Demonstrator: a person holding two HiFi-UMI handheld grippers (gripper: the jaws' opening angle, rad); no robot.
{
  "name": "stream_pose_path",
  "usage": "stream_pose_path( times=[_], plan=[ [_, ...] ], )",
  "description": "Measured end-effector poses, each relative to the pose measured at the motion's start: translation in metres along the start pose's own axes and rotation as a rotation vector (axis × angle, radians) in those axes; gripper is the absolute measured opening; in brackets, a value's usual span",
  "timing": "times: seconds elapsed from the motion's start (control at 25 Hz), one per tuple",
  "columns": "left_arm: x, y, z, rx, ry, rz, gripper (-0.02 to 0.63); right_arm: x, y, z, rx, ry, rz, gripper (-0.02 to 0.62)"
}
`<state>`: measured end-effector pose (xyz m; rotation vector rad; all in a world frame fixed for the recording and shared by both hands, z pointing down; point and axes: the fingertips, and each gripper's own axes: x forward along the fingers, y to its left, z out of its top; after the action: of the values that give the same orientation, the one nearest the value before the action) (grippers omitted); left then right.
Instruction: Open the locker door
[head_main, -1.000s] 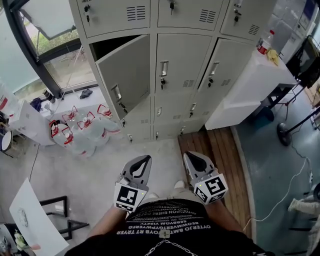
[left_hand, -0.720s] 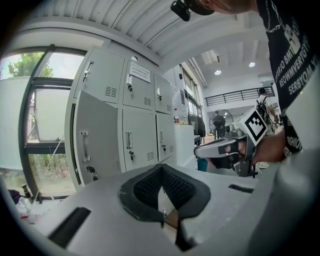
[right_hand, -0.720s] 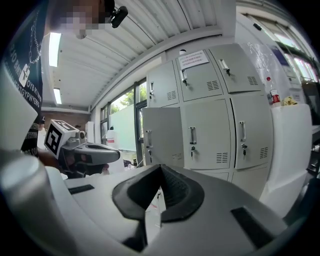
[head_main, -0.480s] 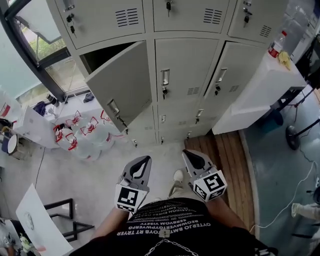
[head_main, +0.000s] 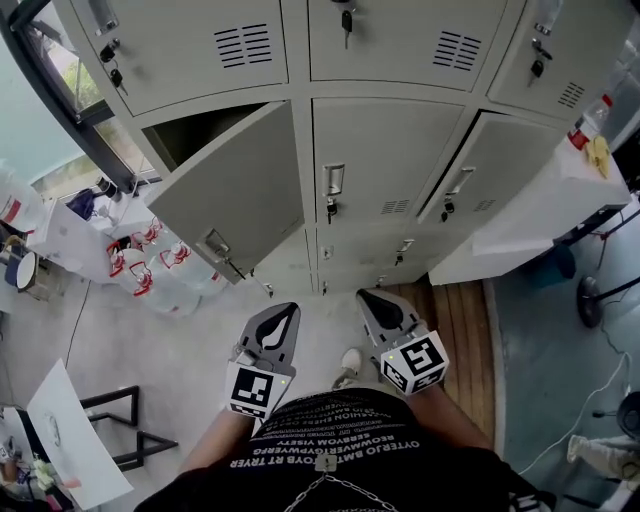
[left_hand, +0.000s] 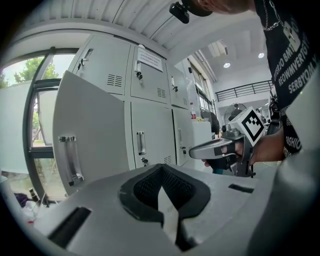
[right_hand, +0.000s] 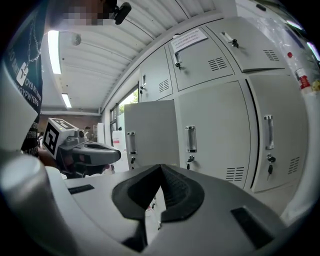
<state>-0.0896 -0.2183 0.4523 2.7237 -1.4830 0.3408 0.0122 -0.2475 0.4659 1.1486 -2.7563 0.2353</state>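
Locker door (head_main: 225, 190) ajar, near window (head_main: 75, 110).

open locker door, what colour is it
The open locker door is light grey; head view shows it best.

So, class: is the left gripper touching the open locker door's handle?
Apart. The head view shows floor between the left gripper and the open door's handle.
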Motion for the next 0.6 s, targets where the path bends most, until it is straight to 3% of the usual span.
stream_pose_path(
  times=[0.44, 0.6],
  plan=[
    [0.054, 0.025, 0.012, -0.031, 0.024, 0.132, -0.008, 0.055, -0.056, 0.03, -0.04, -0.027, 0.113, -0.003],
    [0.064, 0.029, 0.009, -0.043, 0.033, 0.189, -0.008, 0.072, -0.067, 0.031, -0.055, -0.022, 0.177, 0.045]
  ],
)
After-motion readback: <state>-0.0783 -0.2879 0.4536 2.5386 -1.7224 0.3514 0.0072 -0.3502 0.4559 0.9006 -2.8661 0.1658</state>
